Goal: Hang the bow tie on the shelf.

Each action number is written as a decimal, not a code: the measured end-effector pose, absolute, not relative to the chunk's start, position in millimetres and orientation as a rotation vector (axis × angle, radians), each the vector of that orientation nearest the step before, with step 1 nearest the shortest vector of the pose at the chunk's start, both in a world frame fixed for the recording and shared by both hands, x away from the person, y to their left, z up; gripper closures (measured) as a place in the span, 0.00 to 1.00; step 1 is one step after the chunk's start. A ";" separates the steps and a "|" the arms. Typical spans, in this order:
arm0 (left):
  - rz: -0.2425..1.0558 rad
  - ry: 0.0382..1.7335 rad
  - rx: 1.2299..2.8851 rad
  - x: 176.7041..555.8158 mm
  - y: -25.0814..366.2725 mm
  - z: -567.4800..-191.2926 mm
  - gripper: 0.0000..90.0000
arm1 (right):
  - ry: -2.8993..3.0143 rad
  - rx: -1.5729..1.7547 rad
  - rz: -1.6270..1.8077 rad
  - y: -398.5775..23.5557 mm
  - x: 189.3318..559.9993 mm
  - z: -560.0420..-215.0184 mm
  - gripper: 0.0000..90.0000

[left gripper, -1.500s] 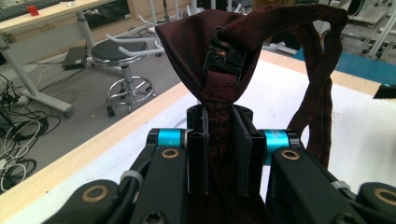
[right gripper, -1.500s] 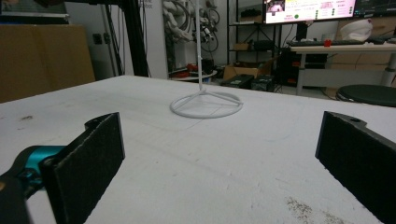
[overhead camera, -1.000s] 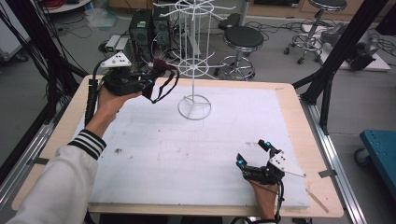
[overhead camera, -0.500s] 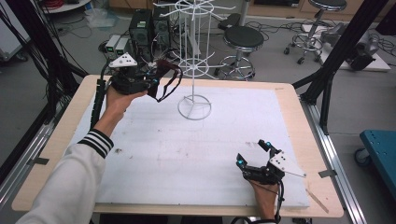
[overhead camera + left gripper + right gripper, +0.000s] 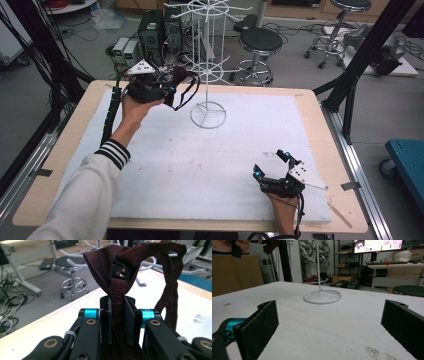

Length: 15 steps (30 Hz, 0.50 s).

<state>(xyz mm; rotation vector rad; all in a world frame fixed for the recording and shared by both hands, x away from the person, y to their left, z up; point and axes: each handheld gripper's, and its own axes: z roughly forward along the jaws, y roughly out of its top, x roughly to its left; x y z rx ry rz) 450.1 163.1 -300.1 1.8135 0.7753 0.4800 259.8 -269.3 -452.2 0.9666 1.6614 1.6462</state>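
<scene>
High view, left gripper [image 5: 167, 90]: raised at the far left of the table, clamped on a dark maroon fabric clip-on tie with a black plastic clasp [image 5: 181, 89], whose neck loop hangs just past the jaws.
High view, stand: the white wire display stand with a ring base and hooked arms [image 5: 208, 114] rises just beyond the left gripper's tips, near the tie, though I cannot tell whether they touch.
High view, right gripper [image 5: 271, 165]: resting low on the white foam table cover [image 5: 165, 165], well apart from the left gripper and the stand, jaws spread and empty.
Left gripper view, grip: the tie [image 5: 120, 270] sits between the two pads, pinched below its knot, clasp facing the camera, loop arching off to the right of the jaws.
Right gripper view, jaws: both pads wide apart, nothing between them; the stand's ring base [image 5: 322, 297] lies ahead of them on the table.
Progress: the tie is picked up and carried close to the stand, so the fetching looks done.
Left to do: by my reading, hooking the loop over one arm of the stand and letting go.
</scene>
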 end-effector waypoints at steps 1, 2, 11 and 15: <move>0.480 0.776 1.818 450.7 162.4 -301.0 0.86 | 1.660 0.967 1.648 -269.3 259.8 -452.3 0.01; 0.479 0.785 1.818 451.1 161.0 -302.4 0.86 | 1.660 0.968 1.649 -269.3 259.8 -452.3 0.01; 0.492 0.813 1.844 452.0 154.3 -309.8 0.86 | 1.659 0.968 1.648 -269.2 259.5 -452.3 0.01; 0.491 0.842 1.844 452.3 155.8 -319.6 0.85 | 1.659 0.969 1.649 -269.0 259.1 -452.3 0.01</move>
